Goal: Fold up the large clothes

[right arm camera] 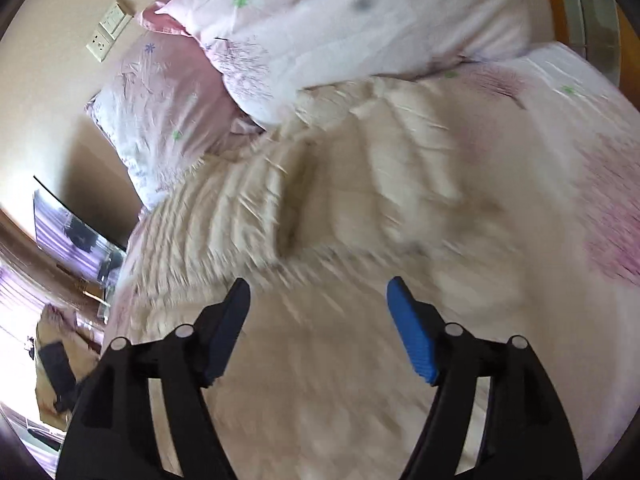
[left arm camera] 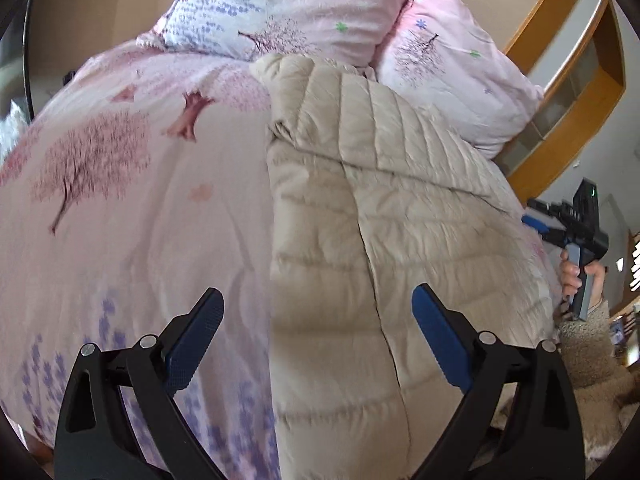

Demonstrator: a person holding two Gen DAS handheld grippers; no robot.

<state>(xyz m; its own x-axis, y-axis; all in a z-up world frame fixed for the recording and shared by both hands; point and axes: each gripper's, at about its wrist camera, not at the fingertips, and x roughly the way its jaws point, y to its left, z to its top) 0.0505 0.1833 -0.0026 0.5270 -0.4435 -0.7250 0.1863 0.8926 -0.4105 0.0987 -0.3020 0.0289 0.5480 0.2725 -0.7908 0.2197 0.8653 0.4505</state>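
Left gripper (left arm camera: 318, 300): jaws are seen spread wide, with nothing held between them; it is poised above the near end of the jacket, at its left edge; its blue pads (left arm camera: 438, 340) are turned inward.

Right gripper (right arm camera: 318, 290): jaws are likewise spread apart and nothing is gripped; it is held over the jacket; in the left wrist view it is seen at the far right (left arm camera: 540, 226), gripped by a hand (left arm camera: 576, 272), beside the jacket's right edge.

Jacket (left arm camera: 380, 220): a beige quilted down garment is laid lengthwise on the bed, its halves folded inward so that they meet along a dark seam down the middle; its far end is touched by the pillows; in the right wrist view (right arm camera: 320, 208) it is blurred by motion.

Bedspread (left arm camera: 140, 200): pink, printed with trees and purple flowers; the jacket is borne on its right part.

Pillows (left arm camera: 312, 4): two are stacked at the head of the bed, in the same pink print.

Wall sockets (right arm camera: 110, 26): fixed to the wall beside the pillows.
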